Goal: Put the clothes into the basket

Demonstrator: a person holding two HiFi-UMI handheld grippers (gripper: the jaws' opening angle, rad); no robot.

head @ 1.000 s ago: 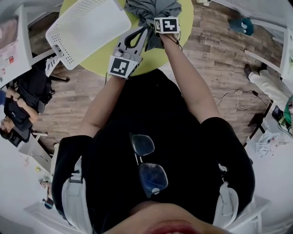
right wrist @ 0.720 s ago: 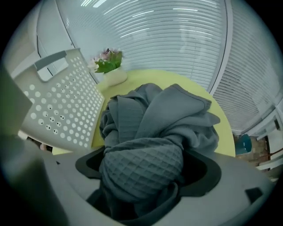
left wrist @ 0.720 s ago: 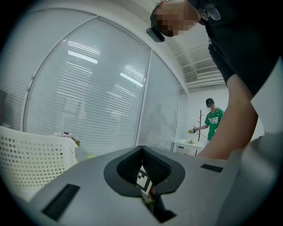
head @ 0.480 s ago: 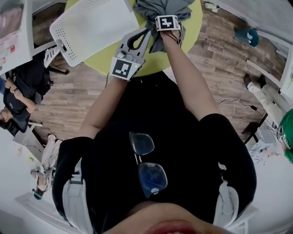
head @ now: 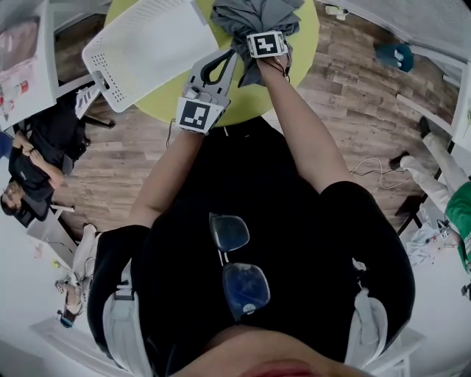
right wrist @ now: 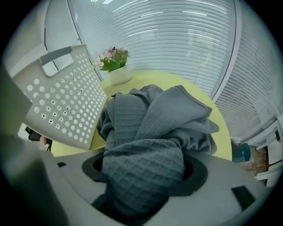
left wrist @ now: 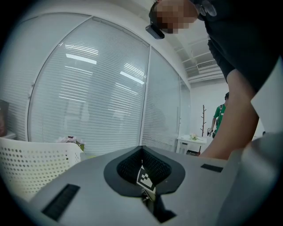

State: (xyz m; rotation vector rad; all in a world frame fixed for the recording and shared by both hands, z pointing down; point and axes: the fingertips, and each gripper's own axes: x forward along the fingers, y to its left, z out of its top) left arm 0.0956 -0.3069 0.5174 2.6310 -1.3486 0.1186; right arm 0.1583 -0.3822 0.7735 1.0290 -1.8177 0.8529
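A crumpled grey waffle-knit garment (head: 254,11) lies on the round yellow-green table (head: 298,44), just right of the white perforated basket (head: 147,40). My right gripper (head: 259,33) is pushed into the garment (right wrist: 163,119); its jaws are closing, with a thick fold bunched and squeezed between them (right wrist: 143,163). The basket (right wrist: 62,101) stands tilted to the left of the heap. My left gripper (head: 234,51) hovers beside the right one at the table's near edge. Its jaws (left wrist: 141,148) meet at the tips with nothing between them, and the basket (left wrist: 31,167) shows at its lower left.
A small potted plant (right wrist: 116,66) stands at the table's far side behind the basket. A seated person (head: 29,169) is on the left, over the wooden floor. Cables (head: 375,166) and a teal object (head: 397,53) lie on the right. A person in green (left wrist: 219,119) stands far off.
Both grippers stay at the garment by the table's near edge, shifting only slightly. The right one remains buried in the cloth.
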